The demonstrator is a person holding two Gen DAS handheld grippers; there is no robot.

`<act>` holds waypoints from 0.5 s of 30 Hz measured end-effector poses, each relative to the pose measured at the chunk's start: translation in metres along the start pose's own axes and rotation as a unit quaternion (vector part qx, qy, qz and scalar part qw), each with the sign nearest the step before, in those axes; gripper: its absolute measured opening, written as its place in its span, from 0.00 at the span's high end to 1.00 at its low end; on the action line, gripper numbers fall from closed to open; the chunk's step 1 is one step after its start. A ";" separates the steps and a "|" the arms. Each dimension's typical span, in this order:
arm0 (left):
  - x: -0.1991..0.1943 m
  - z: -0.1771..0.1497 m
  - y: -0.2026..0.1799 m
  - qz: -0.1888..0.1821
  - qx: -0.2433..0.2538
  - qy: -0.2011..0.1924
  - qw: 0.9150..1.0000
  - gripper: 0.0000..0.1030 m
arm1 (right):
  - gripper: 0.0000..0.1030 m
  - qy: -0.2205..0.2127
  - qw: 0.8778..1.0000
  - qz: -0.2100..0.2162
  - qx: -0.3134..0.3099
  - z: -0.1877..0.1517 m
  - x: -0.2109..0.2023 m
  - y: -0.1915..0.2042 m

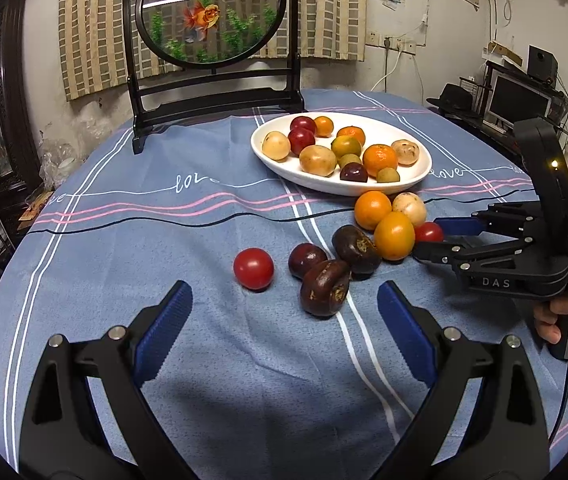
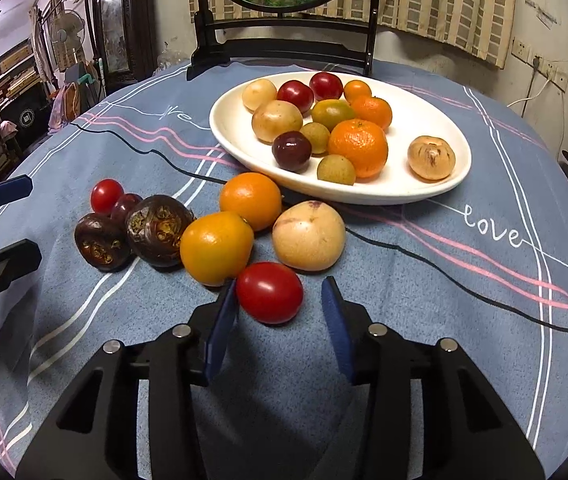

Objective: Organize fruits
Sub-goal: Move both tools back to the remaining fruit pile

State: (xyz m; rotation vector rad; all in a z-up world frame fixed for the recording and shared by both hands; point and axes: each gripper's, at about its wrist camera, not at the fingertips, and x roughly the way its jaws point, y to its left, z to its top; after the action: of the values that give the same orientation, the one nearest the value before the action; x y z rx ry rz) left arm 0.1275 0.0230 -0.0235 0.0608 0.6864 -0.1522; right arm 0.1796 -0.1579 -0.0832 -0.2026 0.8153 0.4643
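A white oval plate [image 1: 416,178] [image 2: 444,184] holds several fruits. Loose fruits lie on the cloth in front of it: two oranges [image 2: 216,248], a pale fruit [image 2: 308,236], dark water chestnuts [image 1: 324,287] [image 2: 158,230], a dark plum [image 1: 306,258] and red tomatoes [image 1: 253,268]. My right gripper [image 2: 279,298] [image 1: 434,234] is open with its fingers either side of a red tomato [image 2: 269,292] [image 1: 429,233]; the left pad touches it, the right pad stands apart. My left gripper [image 1: 284,300] is open and empty, just short of the water chestnuts.
A dark wooden stand with a round goldfish screen [image 1: 211,12] stands at the table's far edge behind the plate. The blue striped tablecloth [image 1: 163,208] covers the round table. Shelves and a monitor [image 1: 518,100] lie beyond the right edge.
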 end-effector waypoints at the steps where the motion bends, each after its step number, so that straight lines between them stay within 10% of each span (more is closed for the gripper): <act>1: 0.000 0.000 0.000 0.000 -0.001 0.001 1.000 0.07 | 0.57 0.001 1.000 0.001 0.000 0.000 0.000 0.000; 15: 0.008 0.000 0.001 -0.047 -0.009 0.024 0.999 0.09 | 0.68 -0.016 0.999 0.013 0.036 0.004 -0.012 -0.012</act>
State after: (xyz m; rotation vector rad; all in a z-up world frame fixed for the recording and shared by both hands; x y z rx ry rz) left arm 0.1332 0.0231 -0.0287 0.0153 0.7381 -0.2350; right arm 0.1805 -0.1711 -0.0714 -0.1181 0.8026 0.4620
